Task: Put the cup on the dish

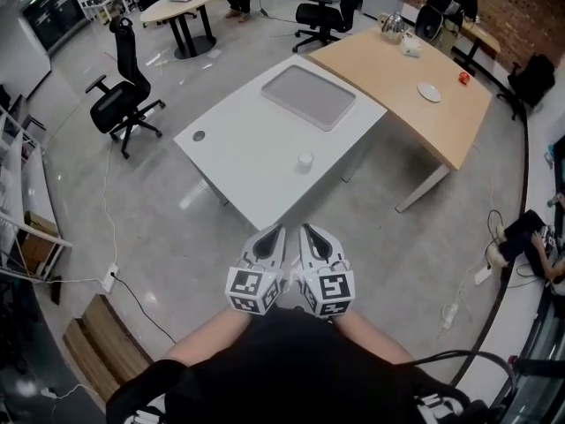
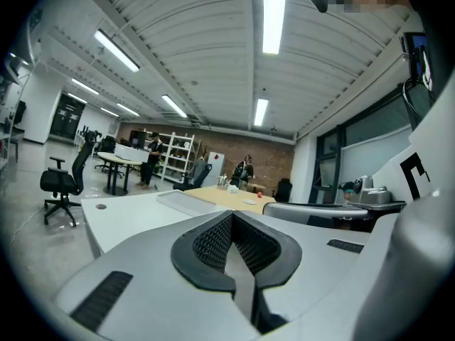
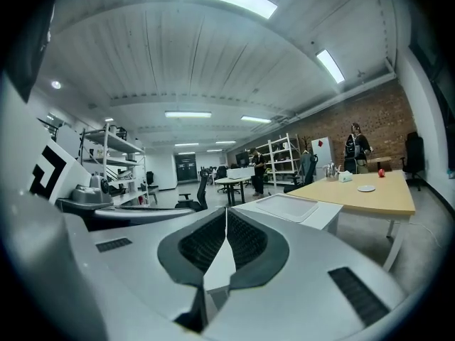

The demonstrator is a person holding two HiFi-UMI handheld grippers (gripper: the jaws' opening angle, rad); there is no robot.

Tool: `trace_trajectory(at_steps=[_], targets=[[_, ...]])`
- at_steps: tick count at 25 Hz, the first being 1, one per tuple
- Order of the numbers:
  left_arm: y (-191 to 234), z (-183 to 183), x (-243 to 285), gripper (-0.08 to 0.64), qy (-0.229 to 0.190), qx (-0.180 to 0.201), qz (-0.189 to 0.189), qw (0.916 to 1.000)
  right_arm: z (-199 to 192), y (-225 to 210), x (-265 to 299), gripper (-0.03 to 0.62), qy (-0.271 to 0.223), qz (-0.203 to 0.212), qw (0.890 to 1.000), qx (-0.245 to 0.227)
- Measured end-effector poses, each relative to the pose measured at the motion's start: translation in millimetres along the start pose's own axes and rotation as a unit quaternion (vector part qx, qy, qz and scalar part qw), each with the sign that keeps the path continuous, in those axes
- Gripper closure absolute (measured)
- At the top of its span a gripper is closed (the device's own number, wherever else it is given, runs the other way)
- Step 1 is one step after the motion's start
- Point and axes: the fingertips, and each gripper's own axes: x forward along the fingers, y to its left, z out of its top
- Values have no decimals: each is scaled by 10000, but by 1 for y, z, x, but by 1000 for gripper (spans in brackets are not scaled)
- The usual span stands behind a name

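A small white cup (image 1: pixel 305 160) stands on the white table (image 1: pixel 238 162), near its front right edge. The white dish (image 1: pixel 429 92) lies on the wooden table (image 1: pixel 406 82) behind it and also shows far off as a small dish (image 3: pixel 366 188) in the right gripper view. Held side by side close to the body, my left gripper (image 1: pixel 274 233) and right gripper (image 1: pixel 308 231) hang above the floor, short of the white table. Both are shut with nothing in them. The left gripper (image 2: pixel 232 216) and right gripper (image 3: pixel 226 213) have their jaws pressed together. The cup is not in either gripper view.
A shallow grey tray (image 1: pixel 309 95) lies on the far part of the white table. On the wooden table sit a small red object (image 1: pixel 463 78) and some things at its far end. A black office chair (image 1: pixel 124 95) stands left. Cables run over the floor.
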Motion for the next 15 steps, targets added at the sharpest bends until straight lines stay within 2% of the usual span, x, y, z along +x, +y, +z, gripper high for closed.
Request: trace_trajectory(at_steps=[4,15], targets=[[16,1,22,557,63,13,-96,9999,-5,-10,28,578,89,-65,9999,98],[95,11,98,557,250,-71,-83,9996,-6,-32,132,578,301,-97,9993,210]])
